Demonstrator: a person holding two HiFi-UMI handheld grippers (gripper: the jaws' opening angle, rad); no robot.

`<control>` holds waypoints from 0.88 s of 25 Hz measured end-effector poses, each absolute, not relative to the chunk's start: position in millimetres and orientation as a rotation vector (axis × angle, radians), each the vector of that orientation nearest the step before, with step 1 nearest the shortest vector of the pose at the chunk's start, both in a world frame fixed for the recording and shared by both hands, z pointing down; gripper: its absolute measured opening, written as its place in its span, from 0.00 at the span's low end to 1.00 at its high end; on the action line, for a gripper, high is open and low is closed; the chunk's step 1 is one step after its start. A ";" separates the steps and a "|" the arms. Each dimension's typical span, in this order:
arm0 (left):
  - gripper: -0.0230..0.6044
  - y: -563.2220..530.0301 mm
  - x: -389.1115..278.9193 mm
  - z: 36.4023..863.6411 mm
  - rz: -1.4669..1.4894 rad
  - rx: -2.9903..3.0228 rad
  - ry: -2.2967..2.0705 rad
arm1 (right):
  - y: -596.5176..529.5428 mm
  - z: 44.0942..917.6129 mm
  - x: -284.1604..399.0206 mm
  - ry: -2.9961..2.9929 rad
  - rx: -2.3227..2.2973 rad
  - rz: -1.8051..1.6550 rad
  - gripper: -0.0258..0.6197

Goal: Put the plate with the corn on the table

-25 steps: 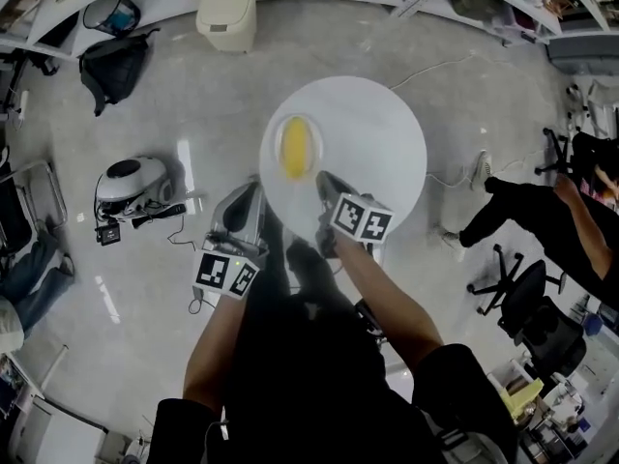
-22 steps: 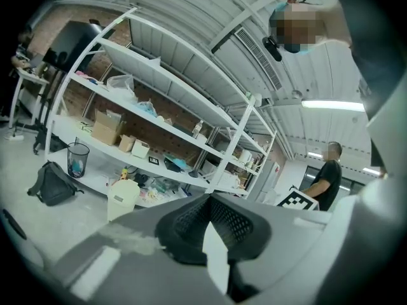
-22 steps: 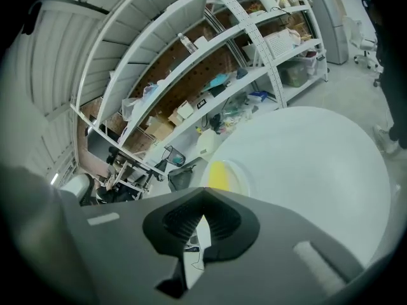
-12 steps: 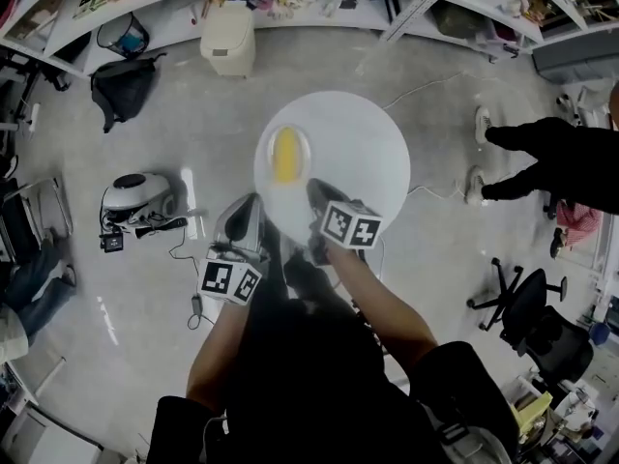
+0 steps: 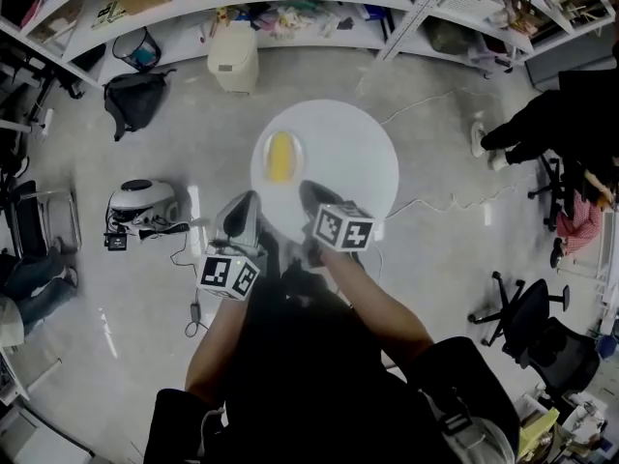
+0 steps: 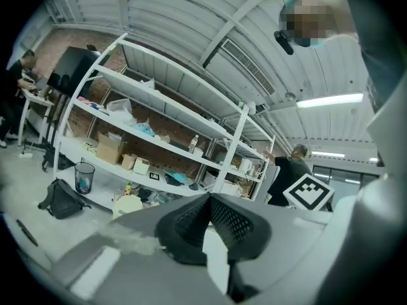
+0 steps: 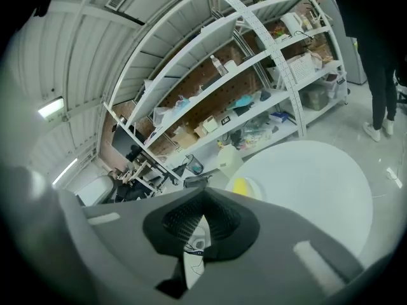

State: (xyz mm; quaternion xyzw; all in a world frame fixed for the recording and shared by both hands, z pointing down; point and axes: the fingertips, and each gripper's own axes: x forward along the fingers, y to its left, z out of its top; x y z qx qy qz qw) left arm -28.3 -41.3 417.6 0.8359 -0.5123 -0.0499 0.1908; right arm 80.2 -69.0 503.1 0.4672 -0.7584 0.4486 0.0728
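Above a workshop's glossy grey floor (image 5: 116, 336), a round white table (image 5: 363, 148) with a smooth, matte top carries the small, shallow white plate (image 5: 296, 151). It lies flat on the left part of the tabletop, near the rim. On it rests the corn (image 5: 280, 157), a stubby yellow oblong.

Seen from the head view, the left gripper (image 5: 249, 199) and the right gripper (image 5: 307, 189) hover side by side at the table's near edge, both clear of the plate. Each is a grey moulded shell carrying a cube with black-and-white square markers. Along the left gripper's own view, black pads (image 6: 191, 218) with a fine mesh-like grain meet at their tips, with nothing between them. The right gripper's jaws stand the same way, pressed tip to tip and empty, with the table and the plate beyond them.

Past the table, white metal shelving (image 5: 319, 8) curves across the top of the head view, stacked with cardboard boxes and loose goods. A cream, boxy lidded bin (image 5: 234, 58), a slumped black backpack (image 5: 133, 100) and a dark wire-mesh basket (image 5: 142, 51) sit on the floor before it. A white domed device (image 5: 140, 199) with trailing black cable lies at left. A black swivel chair (image 5: 527, 307) stands at right, near a person in dark clothing (image 5: 551, 114).
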 end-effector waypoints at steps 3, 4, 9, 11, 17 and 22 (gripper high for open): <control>0.04 -35.9 -26.1 403.1 -0.139 2.380 -1.457 | -64.7 488.1 80.1 -2.317 1.391 1.316 0.05; 0.04 -34.1 -26.7 398.1 -0.147 2.378 -1.464 | -63.6 482.1 79.9 -2.330 1.392 1.299 0.05; 0.04 -22.2 -31.5 382.3 -0.163 2.375 -1.466 | -55.6 451.4 76.0 -2.387 1.410 1.235 0.05; 0.04 -18.2 -36.0 378.8 -0.171 2.373 -1.466 | -52.8 442.8 73.1 -2.402 1.416 1.213 0.05; 0.04 -8.7 -48.9 365.2 -0.180 2.380 -1.462 | -40.3 426.8 65.4 -2.409 1.445 1.180 0.05; 0.04 5.3 -55.4 355.5 -0.186 2.416 -1.437 | -22.8 415.4 55.1 -2.430 1.478 1.140 0.05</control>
